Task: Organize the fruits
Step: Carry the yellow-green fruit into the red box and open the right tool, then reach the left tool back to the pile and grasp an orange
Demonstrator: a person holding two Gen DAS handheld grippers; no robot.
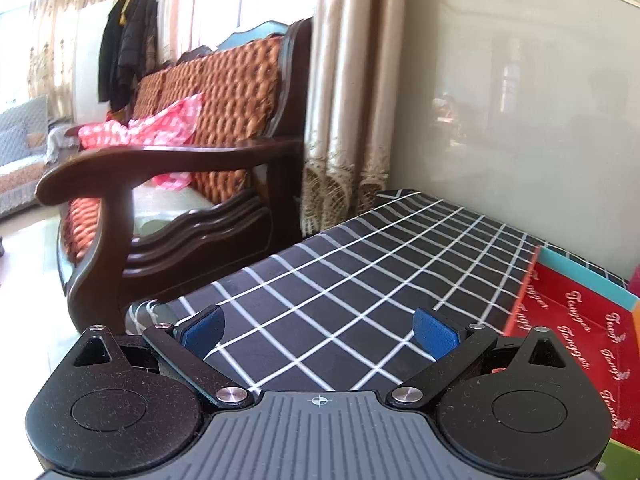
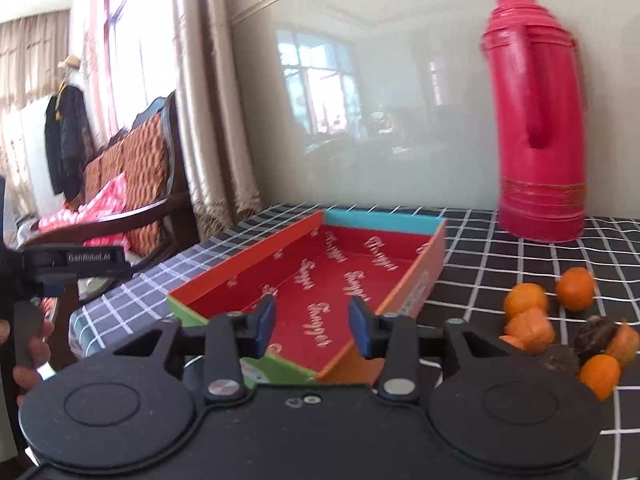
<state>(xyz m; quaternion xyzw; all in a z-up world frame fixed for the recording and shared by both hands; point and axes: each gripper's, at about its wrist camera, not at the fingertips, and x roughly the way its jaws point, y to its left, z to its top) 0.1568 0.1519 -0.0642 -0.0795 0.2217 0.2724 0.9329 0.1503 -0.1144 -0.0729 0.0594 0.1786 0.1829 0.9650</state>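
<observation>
An empty red box (image 2: 320,276) with white script and orange walls lies on the black checked tablecloth (image 2: 480,280). My right gripper (image 2: 312,326) is open and empty above its near end. Several small oranges (image 2: 525,300) and dark fruits (image 2: 596,332) lie in a cluster on the cloth to the right of the box. My left gripper (image 1: 320,330) is open and empty over the cloth (image 1: 360,272), left of the red box (image 1: 576,336). The left gripper also shows in the right wrist view (image 2: 72,264), left of the table.
A tall red thermos (image 2: 538,120) stands at the back right by the glossy wall. A wooden sofa (image 1: 180,160) with orange cushions and a pink checked cloth stands left of the table. Curtains (image 1: 344,100) hang behind the table's far corner.
</observation>
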